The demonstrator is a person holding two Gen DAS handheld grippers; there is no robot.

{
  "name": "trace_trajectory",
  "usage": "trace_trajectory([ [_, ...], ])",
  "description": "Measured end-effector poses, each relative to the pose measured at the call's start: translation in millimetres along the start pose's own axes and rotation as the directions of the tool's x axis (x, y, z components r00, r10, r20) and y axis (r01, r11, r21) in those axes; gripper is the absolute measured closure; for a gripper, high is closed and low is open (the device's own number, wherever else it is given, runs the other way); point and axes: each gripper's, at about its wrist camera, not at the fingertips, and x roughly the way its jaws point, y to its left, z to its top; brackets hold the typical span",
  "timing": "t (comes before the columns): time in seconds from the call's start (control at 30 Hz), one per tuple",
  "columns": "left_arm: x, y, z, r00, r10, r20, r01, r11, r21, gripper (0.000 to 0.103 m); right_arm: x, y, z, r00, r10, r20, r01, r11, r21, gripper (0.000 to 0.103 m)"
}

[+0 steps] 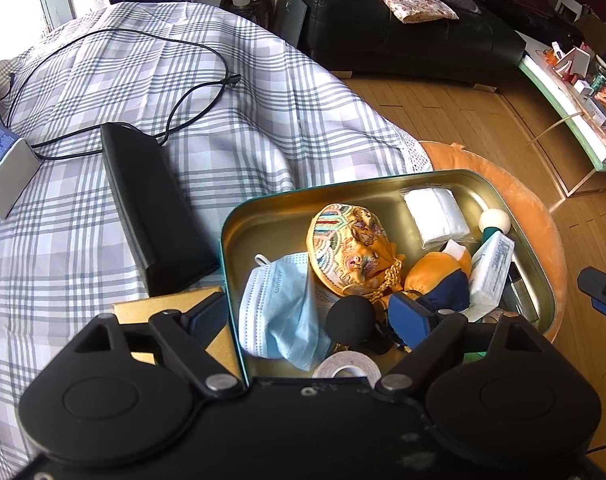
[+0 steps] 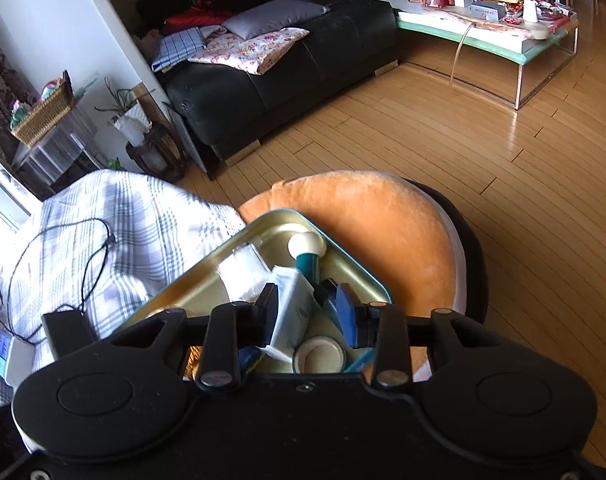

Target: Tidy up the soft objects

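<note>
Writing: print on white tissue pack (image 2: 291, 312) illegible | Left gripper (image 1: 311, 314) – jaws spread wide over gold-lined teal tin (image 1: 539, 264), holding nothing | Right gripper (image 2: 309, 312) – jaws apart, straddling the pack inside the tin | embroidered orange pouch (image 1: 351, 248) beside pale-blue face mask (image 1: 279, 312)

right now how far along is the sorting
Looks well along: the tin already holds a face mask, an embroidered pouch, an orange-and-blue beanbag, a tissue pack and a white pad. In hand: the right tool is open around the tissue pack. The left tool is open over the tin. No loose soft items show on the plaid cloth.
</note>
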Motion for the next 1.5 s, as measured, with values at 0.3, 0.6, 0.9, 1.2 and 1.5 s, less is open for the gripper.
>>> trace_trajectory([
  [0.3,-21.3,11.0,-12.8,0.998,0.042,0.043,-0.041,0.999,-0.004,0.01,-12.7,16.5,-14.3,1.0,-0.011,-0.011,0.01,0.998,-0.062,0.066],
  [0.6,-45.3,29.1,-33.0,0.994,0.088,0.063,-0.087,0.996,-0.026,0.003,-27.2,37.1,-28.8,1.0,0.007,-0.006,-0.008,0.994,-0.112,0.066],
  [0.9,-55.7,45.3,-50.3,0.99,0.132,0.052,-0.129,0.99,-0.063,0.0,-35.3,55.6,-41.9,1.0,0.014,-0.018,-0.017,0.988,-0.153,0.057],
  [1.2,-59.7,54.5,-60.6,0.979,0.2,0.047,-0.196,0.977,-0.084,0.0,-37.6,80.8,-56.1,0.999,0.006,-0.034,-0.013,0.975,-0.221,0.053],
  [1.5,-63.4,66.3,-63.2,0.974,0.223,0.05,-0.216,0.97,-0.11,0.0,-37.3,101.9,-66.8,1.0,-0.024,-0.019,0.017,0.956,-0.293,0.049],
])
